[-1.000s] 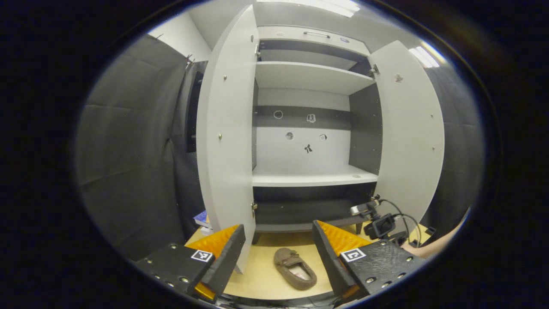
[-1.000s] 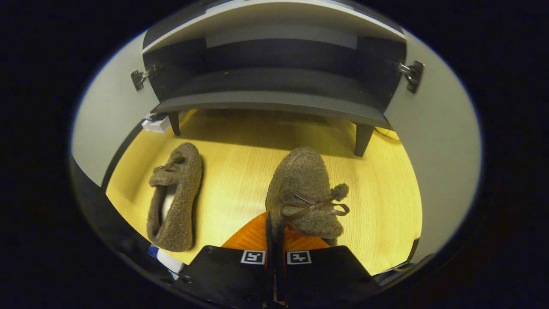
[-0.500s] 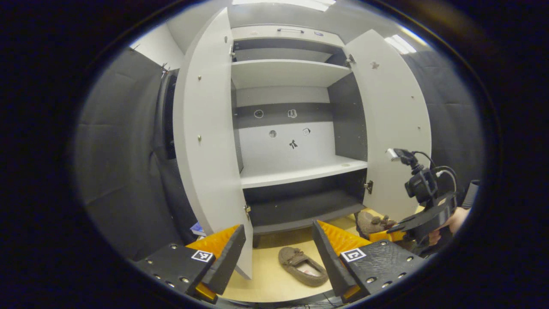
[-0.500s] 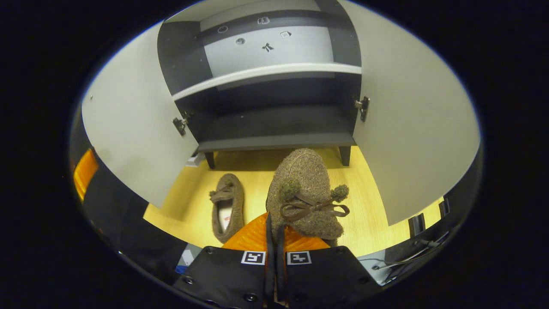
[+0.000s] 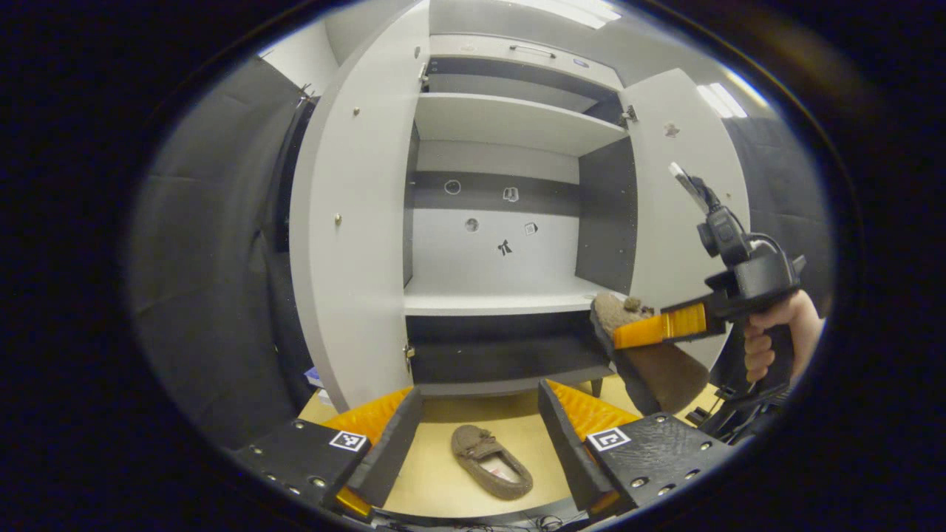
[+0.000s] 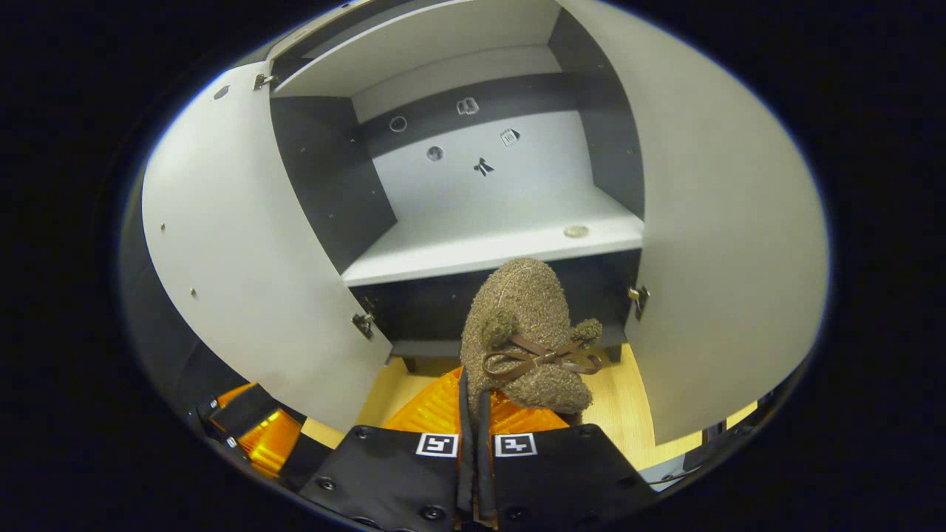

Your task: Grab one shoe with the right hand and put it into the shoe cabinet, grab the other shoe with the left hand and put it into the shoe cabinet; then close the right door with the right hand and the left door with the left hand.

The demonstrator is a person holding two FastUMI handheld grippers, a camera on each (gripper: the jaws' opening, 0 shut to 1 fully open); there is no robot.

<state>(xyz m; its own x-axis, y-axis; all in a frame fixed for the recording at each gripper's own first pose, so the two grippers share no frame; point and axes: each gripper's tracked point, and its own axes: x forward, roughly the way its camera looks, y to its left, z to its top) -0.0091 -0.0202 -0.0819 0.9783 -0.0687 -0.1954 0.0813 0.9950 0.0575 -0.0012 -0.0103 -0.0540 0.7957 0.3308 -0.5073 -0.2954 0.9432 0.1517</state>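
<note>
In the right gripper view, the right gripper (image 6: 475,414) is seen at the bottom centre, pinching a brown fuzzy shoe (image 6: 526,332) by its heel edge; the shoe is held in front of the shoe cabinet (image 6: 488,244), whose doors stand open. In the left gripper view, the left gripper (image 5: 479,436) is spread wide and empty at the bottom, with the other shoe (image 5: 491,462) lying on the wooden floor (image 5: 432,480) between its fingers. A hand (image 5: 776,336) is noted at the right.
</note>
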